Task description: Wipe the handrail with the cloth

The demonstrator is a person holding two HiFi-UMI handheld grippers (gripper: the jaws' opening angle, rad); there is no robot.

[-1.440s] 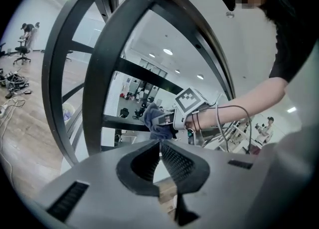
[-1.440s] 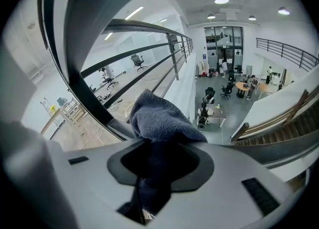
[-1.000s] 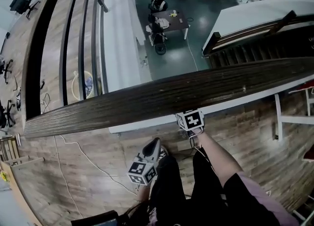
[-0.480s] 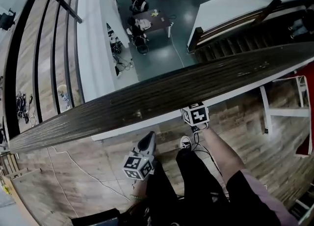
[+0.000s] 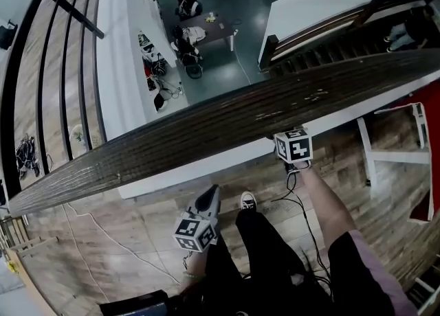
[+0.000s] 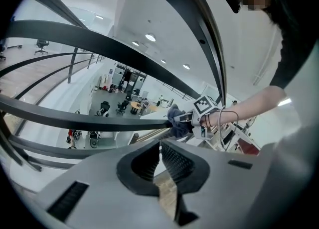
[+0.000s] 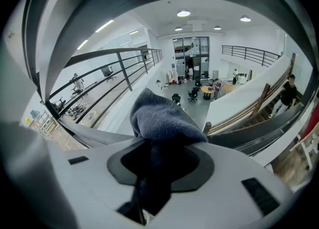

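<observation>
The dark wooden handrail (image 5: pixel 206 129) crosses the head view from lower left to upper right. My right gripper (image 5: pixel 293 148) sits at its near edge with its jaws hidden under the rail. In the right gripper view this gripper (image 7: pixel 159 148) is shut on a bunched grey-blue cloth (image 7: pixel 159 118), which rests against a dark rail bar (image 7: pixel 259 136). From the left gripper view the cloth (image 6: pixel 175 118) touches the end of that bar (image 6: pixel 75 118). My left gripper (image 5: pixel 208 203) hangs lower, near my legs and apart from the rail. Its jaws (image 6: pixel 160 156) are shut on nothing.
Beyond the rail is a drop to a lower floor with desks and chairs (image 5: pixel 206 29) and a staircase (image 5: pixel 330 40). A white frame (image 5: pixel 395 156) stands at the right. A cable (image 5: pixel 89 232) lies on the wood floor. A person (image 7: pixel 288 93) is on the stairs.
My right gripper has slid to the right along the handrail with the cloth. The head view has shifted right too. The left gripper has stayed low by my legs.
</observation>
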